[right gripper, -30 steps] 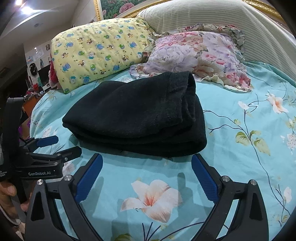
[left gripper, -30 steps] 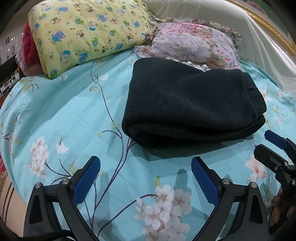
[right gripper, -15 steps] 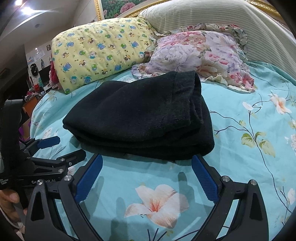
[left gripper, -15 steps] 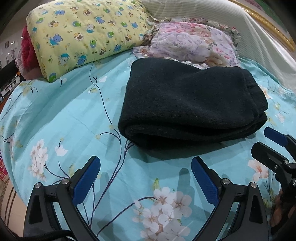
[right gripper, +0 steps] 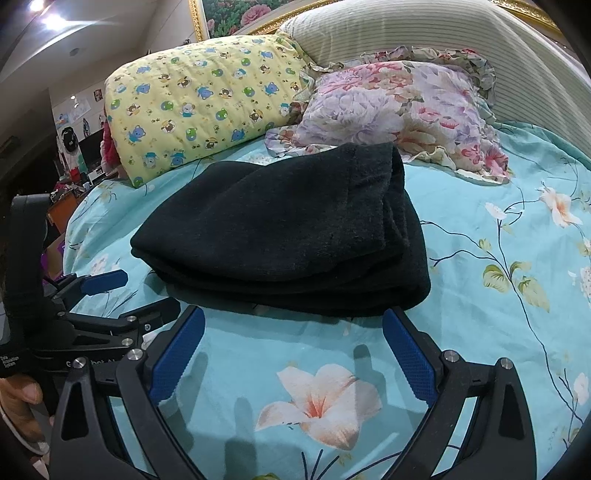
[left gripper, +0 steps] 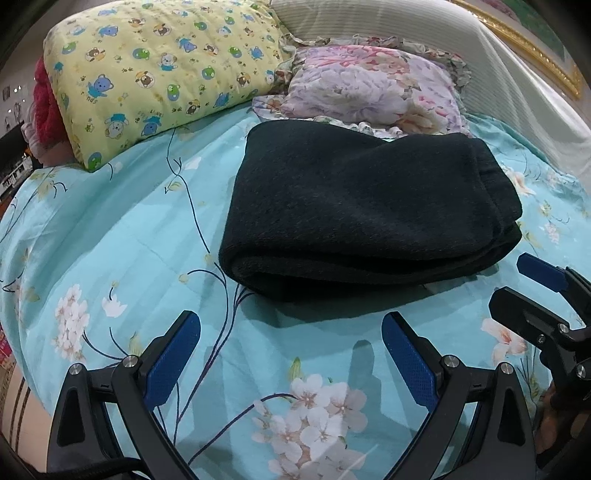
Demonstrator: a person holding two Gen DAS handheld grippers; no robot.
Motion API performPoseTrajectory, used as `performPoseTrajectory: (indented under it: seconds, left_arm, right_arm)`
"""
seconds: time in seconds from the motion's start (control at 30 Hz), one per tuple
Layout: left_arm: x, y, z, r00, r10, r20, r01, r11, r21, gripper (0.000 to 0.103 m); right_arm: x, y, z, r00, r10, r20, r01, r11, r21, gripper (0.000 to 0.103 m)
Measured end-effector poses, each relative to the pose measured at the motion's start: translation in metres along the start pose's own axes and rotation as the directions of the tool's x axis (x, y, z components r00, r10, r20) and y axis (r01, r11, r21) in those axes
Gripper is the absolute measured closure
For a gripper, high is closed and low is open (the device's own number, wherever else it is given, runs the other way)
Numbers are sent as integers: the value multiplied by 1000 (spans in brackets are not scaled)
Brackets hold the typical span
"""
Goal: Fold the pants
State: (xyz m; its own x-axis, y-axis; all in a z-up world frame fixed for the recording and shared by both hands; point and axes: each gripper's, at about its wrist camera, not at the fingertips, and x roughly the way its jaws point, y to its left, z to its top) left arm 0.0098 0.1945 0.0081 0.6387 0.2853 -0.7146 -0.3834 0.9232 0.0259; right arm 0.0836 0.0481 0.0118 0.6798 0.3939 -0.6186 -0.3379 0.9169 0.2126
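The black pants (left gripper: 362, 206) lie folded in a thick stack on the turquoise floral bed sheet (left gripper: 110, 229); they also show in the right wrist view (right gripper: 288, 236). My left gripper (left gripper: 291, 350) is open and empty, just short of the stack's near left edge. My right gripper (right gripper: 293, 347) is open and empty, close to the stack's near edge. The right gripper also shows at the right of the left wrist view (left gripper: 532, 291), and the left gripper at the left of the right wrist view (right gripper: 125, 295).
A yellow bear-print pillow (left gripper: 155, 70) and a floral pillow (left gripper: 369, 88) lie behind the pants against a striped headboard (right gripper: 424, 29). A red cloth (left gripper: 44, 107) sits at the far left. The bed edge falls away at the lower left (left gripper: 18, 384).
Both grippers have moved slightly closer to the folded pants. Both stay open and the pants have not moved.
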Motion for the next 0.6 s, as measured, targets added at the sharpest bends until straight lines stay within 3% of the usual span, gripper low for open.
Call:
performPoseTrajectory:
  seconds: [0.6]
  left_arm:
    - [3,-2,10,1000,-15,-12,15,1000,13,4]
  right_arm:
    - [-7,-2,6,1000,10,13,-10,1000,-3,6]
